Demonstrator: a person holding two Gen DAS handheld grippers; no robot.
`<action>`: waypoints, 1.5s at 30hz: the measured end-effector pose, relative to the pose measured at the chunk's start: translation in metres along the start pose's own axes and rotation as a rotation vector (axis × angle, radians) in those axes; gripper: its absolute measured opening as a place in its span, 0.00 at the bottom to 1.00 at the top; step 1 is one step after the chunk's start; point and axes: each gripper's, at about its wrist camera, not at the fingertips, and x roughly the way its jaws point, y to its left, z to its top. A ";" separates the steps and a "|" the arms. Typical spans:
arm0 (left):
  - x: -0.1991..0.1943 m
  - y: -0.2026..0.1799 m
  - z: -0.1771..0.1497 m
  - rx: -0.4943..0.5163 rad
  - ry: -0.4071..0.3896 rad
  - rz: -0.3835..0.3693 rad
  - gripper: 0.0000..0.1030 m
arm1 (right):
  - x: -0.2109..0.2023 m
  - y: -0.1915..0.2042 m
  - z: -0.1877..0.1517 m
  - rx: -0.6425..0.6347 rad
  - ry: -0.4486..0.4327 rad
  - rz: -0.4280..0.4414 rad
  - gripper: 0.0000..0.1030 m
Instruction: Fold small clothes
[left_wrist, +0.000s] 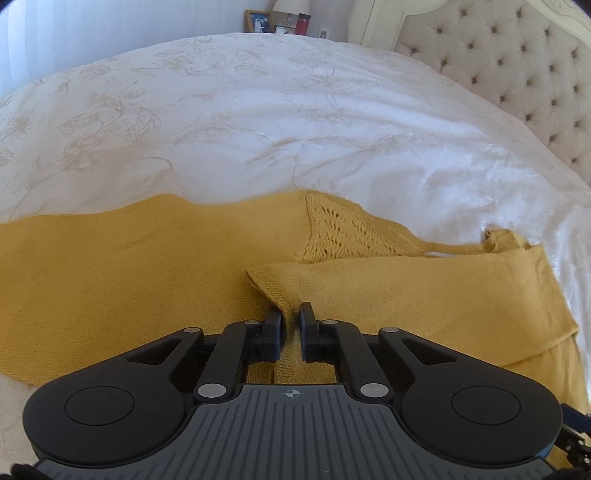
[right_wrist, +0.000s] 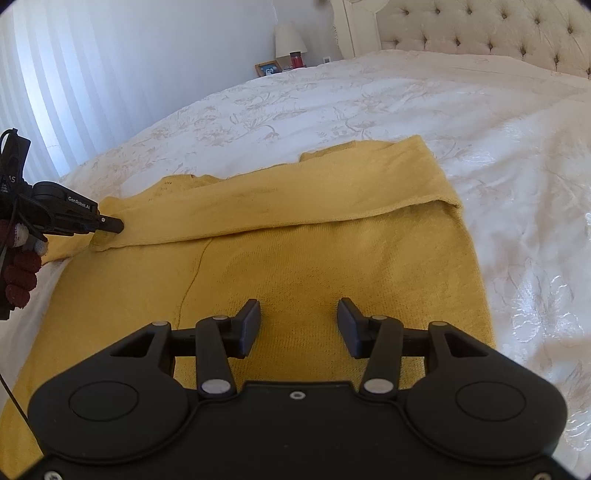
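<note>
A mustard-yellow knit sweater (right_wrist: 314, 258) lay flat on the bed, one sleeve (right_wrist: 280, 206) folded across its body. The cuff end of that sleeve sat between the left fingers (left_wrist: 275, 325), while the plain body of the sweater spread under and beyond the right fingers (right_wrist: 251, 325).

White lettering reading "GenRoboLAI", or close to it, runs along the black side of the left gripper (right_wrist: 110, 224), seen at the left edge of the right wrist view. Behind it, on the black camera body (right_wrist: 11, 173) mounted on that gripper, a few white characters show; they look like "1S", and the smaller lines beneath them are too tiny to read. In the left wrist view, the grey ribbed plate (left_wrist: 291, 424) carries a small round crosshair mark, with no words.
</note>
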 end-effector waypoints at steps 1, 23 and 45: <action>0.001 -0.002 0.002 0.005 -0.005 -0.002 0.10 | 0.000 0.000 0.000 0.000 0.000 0.000 0.54; -0.038 0.062 -0.019 -0.005 -0.068 0.076 0.43 | 0.011 0.021 -0.015 -0.149 -0.015 -0.015 0.84; -0.131 0.308 -0.025 -0.438 -0.194 0.235 0.65 | -0.007 0.073 0.010 -0.089 -0.030 -0.003 0.99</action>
